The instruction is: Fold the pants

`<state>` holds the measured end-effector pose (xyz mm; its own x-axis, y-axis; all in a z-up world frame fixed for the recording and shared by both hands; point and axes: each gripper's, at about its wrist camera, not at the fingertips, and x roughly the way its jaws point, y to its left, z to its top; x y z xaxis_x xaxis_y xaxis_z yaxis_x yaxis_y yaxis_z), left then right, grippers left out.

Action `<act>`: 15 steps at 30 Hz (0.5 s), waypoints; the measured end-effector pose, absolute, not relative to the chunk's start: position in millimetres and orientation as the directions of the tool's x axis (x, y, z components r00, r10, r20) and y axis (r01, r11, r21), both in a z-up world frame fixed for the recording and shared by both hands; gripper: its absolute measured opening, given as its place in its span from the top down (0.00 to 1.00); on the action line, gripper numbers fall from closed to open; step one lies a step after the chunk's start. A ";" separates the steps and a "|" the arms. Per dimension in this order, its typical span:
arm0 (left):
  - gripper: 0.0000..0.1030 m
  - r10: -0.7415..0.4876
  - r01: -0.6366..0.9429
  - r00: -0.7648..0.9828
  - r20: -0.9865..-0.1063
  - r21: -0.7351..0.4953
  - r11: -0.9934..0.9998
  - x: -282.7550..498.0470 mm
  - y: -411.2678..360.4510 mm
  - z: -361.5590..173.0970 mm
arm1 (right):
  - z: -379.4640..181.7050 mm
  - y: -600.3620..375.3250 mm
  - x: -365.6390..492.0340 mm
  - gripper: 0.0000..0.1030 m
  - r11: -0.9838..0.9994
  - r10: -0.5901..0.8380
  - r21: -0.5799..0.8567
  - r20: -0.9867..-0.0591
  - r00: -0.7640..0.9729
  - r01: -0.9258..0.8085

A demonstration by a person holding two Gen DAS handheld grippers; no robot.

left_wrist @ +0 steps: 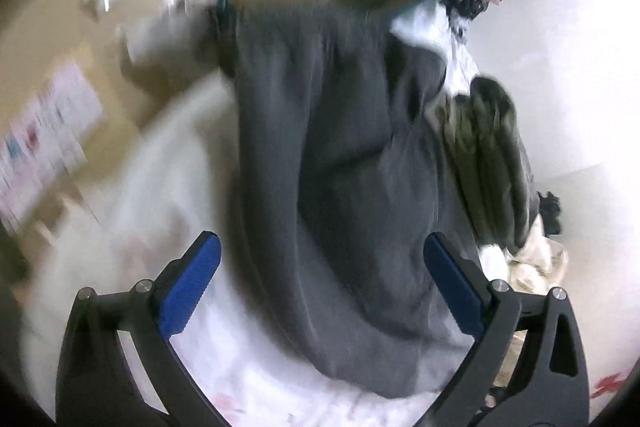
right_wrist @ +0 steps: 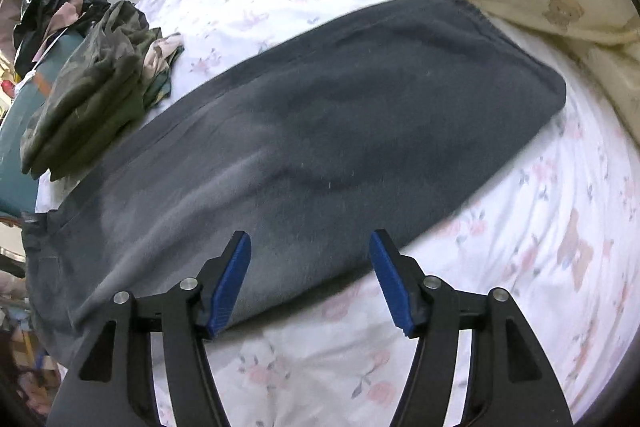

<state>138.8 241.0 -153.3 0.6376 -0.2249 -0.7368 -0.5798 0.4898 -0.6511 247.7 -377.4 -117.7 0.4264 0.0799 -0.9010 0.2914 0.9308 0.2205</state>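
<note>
I see the grey pants [right_wrist: 304, 131] spread flat across the floral bedsheet [right_wrist: 520, 227] beside a folded camo garment [right_wrist: 88, 99], my left gripper [left_wrist: 322, 247] spread wide and empty above them, right gripper [right_wrist: 310, 243] parted, gripping nothing.

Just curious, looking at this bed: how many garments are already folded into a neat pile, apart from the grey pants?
1: a camouflage garment lies folded on the floral sheet beside the grey pants. Crumpled clothes at the bed's edges may hide more.
</note>
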 end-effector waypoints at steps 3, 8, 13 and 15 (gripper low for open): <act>0.04 -0.199 -0.572 0.642 -0.741 -0.635 0.519 145.9 229.1 -166.7 | -128.0 -378.8 250.6 0.38 0.918 0.093 0.233 -0.913 0.398 0.320; 0.03 -0.079 -0.603 0.610 -0.788 -0.526 0.600 189.1 261.8 -171.9 | -139.2 -385.3 258.1 0.38 0.914 0.076 0.216 -0.923 0.377 0.344; 0.03 -0.152 -0.563 0.605 -0.782 -0.555 0.613 242.5 298.0 -173.7 | -144.7 -384.6 264.6 0.38 0.915 0.073 0.211 -0.925 0.372 0.345; 0.04 -0.147 -0.546 0.623 -0.768 -0.562 0.621 251.5 304.6 -170.8 | -143.9 -383.7 265.9 0.38 0.918 0.065 0.203 -0.924 0.377 0.340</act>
<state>251.5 304.6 -170.8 0.6227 -0.1472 -0.7685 -0.5463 0.6214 -0.5617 265.9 -383.7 -143.9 0.3775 0.0647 -0.9238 0.3396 0.9184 0.2031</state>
